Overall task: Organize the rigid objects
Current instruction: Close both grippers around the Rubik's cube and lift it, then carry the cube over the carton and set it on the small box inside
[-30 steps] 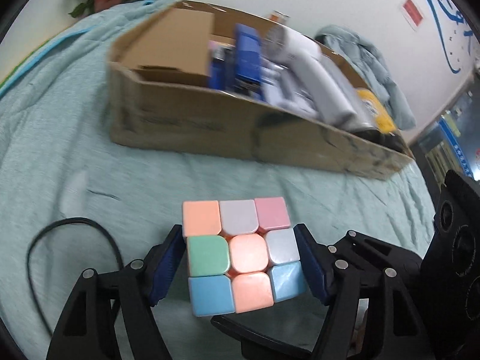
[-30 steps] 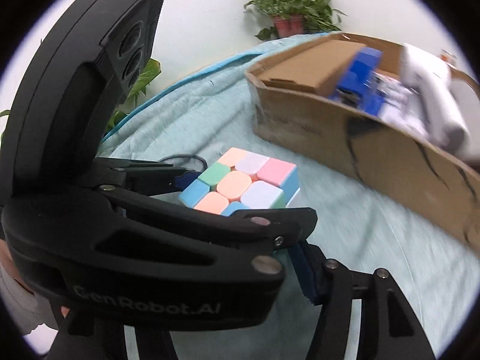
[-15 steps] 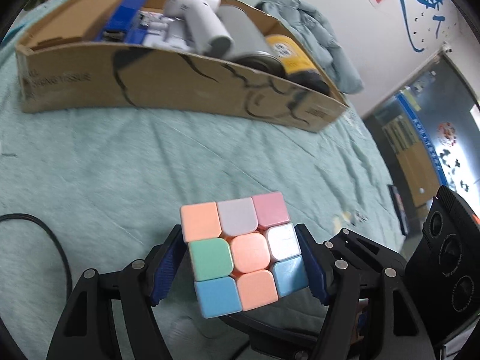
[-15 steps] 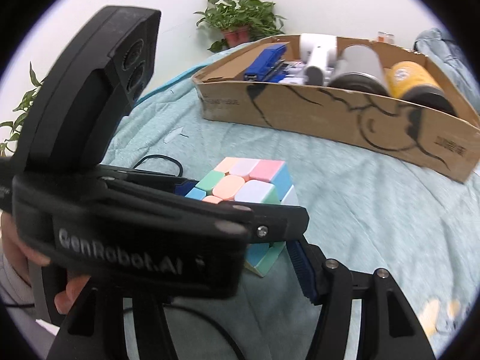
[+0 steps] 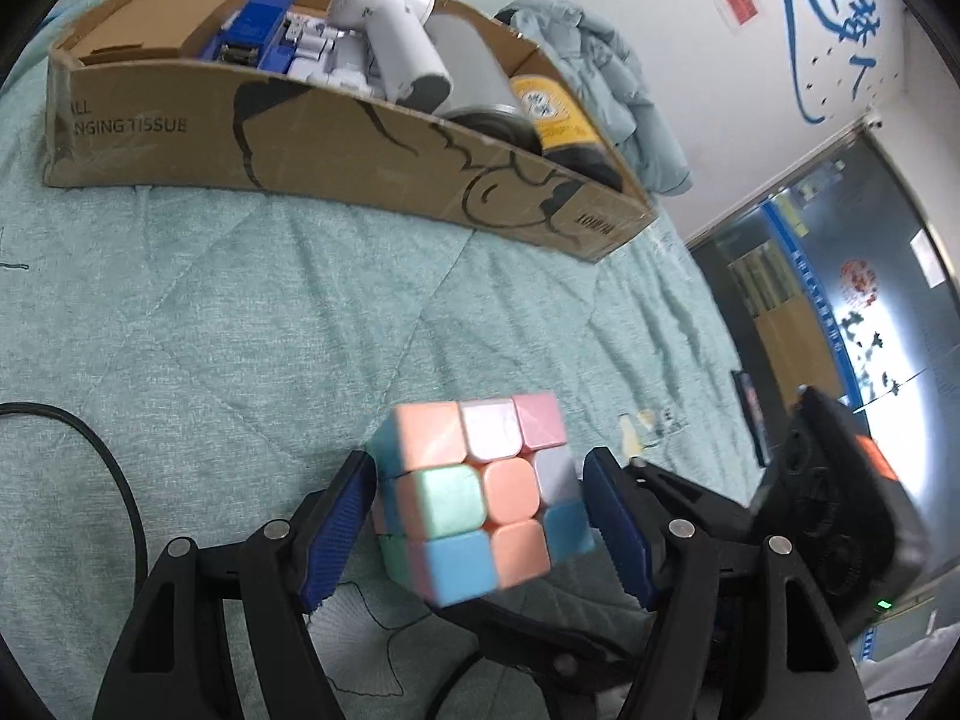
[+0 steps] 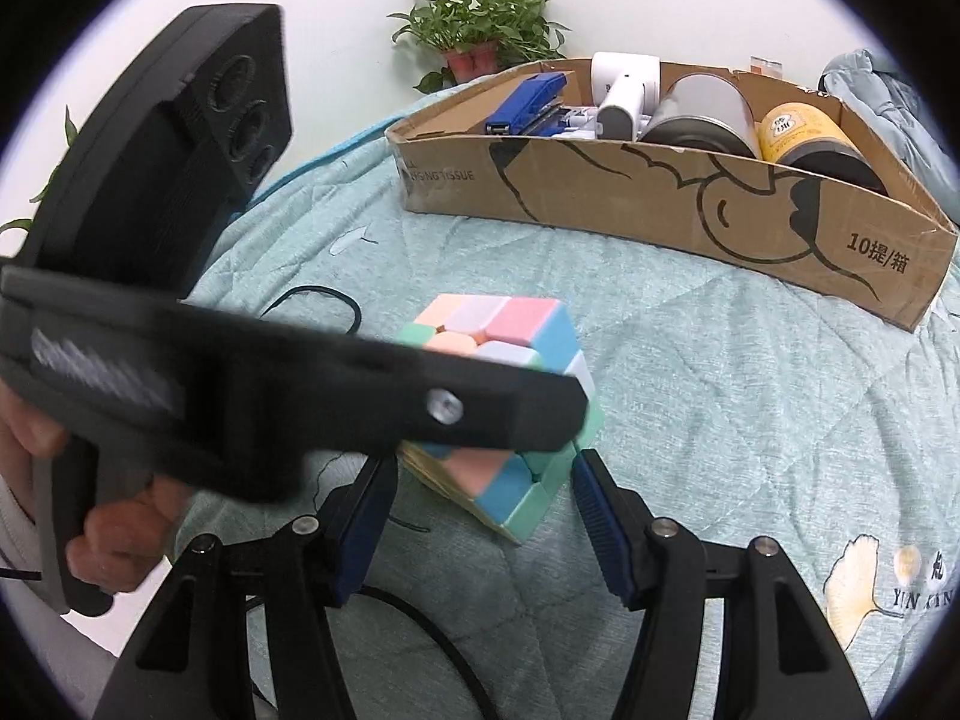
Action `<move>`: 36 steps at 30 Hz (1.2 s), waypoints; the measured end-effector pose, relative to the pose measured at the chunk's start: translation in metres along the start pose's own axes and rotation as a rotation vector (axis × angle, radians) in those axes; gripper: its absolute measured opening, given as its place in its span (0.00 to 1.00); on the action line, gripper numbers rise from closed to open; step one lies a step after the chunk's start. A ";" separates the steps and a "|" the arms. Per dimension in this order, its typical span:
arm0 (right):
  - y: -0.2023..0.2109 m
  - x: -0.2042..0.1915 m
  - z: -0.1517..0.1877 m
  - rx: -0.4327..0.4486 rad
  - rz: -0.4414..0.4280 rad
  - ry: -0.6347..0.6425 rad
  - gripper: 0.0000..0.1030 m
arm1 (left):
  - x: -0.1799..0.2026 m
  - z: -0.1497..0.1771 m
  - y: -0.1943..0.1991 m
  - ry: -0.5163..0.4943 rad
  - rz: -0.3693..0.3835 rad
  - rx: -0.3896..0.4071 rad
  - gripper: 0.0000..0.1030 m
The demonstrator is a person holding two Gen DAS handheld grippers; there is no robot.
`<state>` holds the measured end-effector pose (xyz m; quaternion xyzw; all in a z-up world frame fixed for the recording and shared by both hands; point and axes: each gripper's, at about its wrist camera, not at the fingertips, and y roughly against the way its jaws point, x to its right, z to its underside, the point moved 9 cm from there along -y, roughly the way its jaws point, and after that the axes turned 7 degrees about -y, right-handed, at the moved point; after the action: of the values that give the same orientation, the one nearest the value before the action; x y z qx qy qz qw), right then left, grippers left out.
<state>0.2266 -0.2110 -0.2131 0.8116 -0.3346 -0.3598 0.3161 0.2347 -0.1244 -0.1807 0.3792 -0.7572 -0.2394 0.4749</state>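
While the cube (image 5: 480, 498) hung over the quilt (image 5: 240, 312), the left gripper (image 5: 477, 531) pinched it; whether the right gripper (image 6: 480, 516) pressed it was unclear.

Potted plant (image 6: 480, 30), black cable (image 5: 114, 480) — quilted bedspread (image 5: 240, 300).

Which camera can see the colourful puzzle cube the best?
The left wrist view shows the puzzle cube best: its top face and one side are in plain sight between the left gripper fingers. In the right wrist view the cube is partly hidden behind the left gripper's black body.
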 end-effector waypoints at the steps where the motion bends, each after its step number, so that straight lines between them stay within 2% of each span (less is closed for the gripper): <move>1: 0.000 0.001 0.000 -0.002 -0.001 -0.004 0.59 | 0.000 0.000 0.003 -0.002 0.001 0.008 0.67; 5: -0.002 0.001 -0.003 0.000 -0.010 -0.017 0.59 | -0.008 0.003 0.003 0.020 -0.001 -0.001 0.66; 8: -0.002 0.001 -0.003 0.002 0.003 -0.004 0.59 | -0.010 0.003 0.003 0.053 0.057 0.010 0.58; 11: -0.006 0.001 -0.001 -0.007 0.022 -0.001 0.62 | -0.012 0.001 0.002 0.028 0.052 0.028 0.56; 15: -0.010 -0.002 -0.002 0.002 0.063 0.013 0.62 | -0.010 -0.002 0.003 -0.014 0.020 0.047 0.56; 20: -0.014 -0.009 -0.013 0.030 0.065 0.021 0.62 | -0.009 -0.010 0.016 -0.054 -0.053 0.103 0.56; 28: -0.011 -0.033 -0.056 0.114 0.067 0.115 0.62 | -0.019 -0.049 0.064 -0.074 -0.099 0.245 0.56; 36: -0.019 -0.059 -0.118 0.185 0.060 0.225 0.62 | -0.033 -0.099 0.108 -0.127 -0.165 0.364 0.56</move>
<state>0.2957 -0.1227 -0.1420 0.8621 -0.3528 -0.2247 0.2860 0.2950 -0.0341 -0.0773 0.5034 -0.7828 -0.1603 0.3288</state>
